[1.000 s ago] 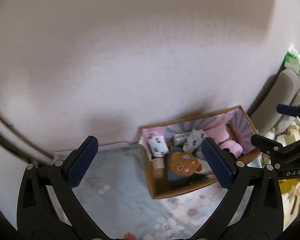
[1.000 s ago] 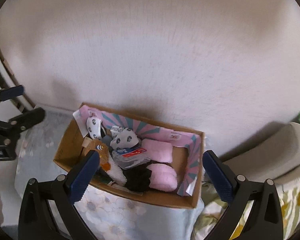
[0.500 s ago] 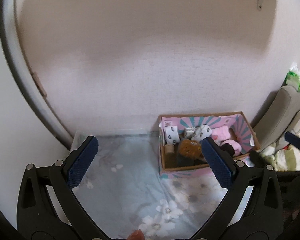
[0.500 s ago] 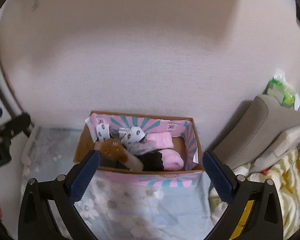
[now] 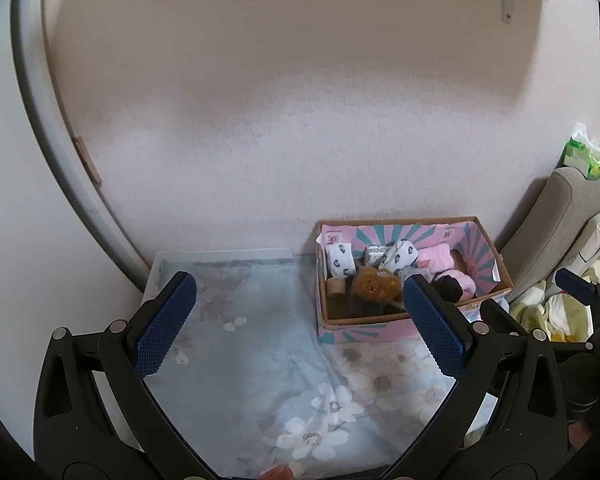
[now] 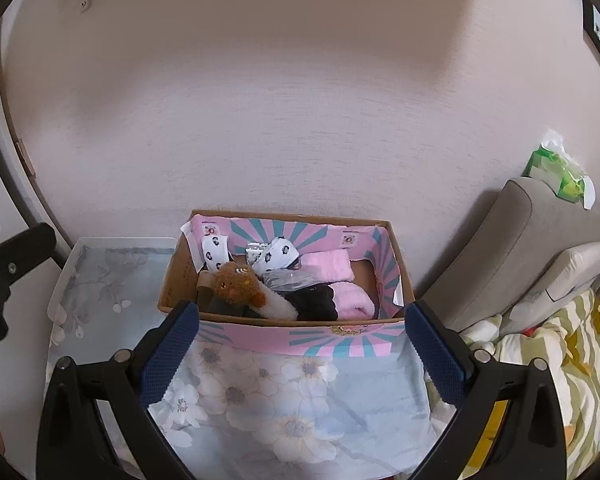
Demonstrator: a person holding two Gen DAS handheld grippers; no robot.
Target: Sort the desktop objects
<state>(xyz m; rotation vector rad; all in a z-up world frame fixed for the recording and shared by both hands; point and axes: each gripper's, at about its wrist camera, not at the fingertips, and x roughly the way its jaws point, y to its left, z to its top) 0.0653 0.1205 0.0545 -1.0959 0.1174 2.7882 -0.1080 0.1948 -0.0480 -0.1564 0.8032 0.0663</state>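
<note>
A cardboard box (image 6: 396, 264) with a pink and teal lining stands against the wall on a small table covered with a flowered blue cloth (image 6: 284, 396). It holds a brown plush toy (image 6: 236, 282), white patterned socks (image 6: 278, 254), pink socks (image 6: 352, 300), a black sock (image 6: 314, 302) and a clear packet. The box also shows in the left wrist view (image 5: 364, 326). My right gripper (image 6: 300, 340) is open and empty, in front of the box and above the cloth. My left gripper (image 5: 300, 320) is open and empty, left of the box, over the cloth (image 5: 236, 344).
A grey cushion (image 6: 512, 248) with a green wipes pack (image 6: 560, 176) on top stands right of the table. A yellow-green patterned blanket (image 6: 560, 344) lies at the right. The pale wall rises just behind the box. A white table rim (image 5: 220, 254) shows at the back left.
Both grippers have pulled back and up from the box, which now looks smaller and farther. More of the flowered cloth and the wall shows. Both stay open and empty.
</note>
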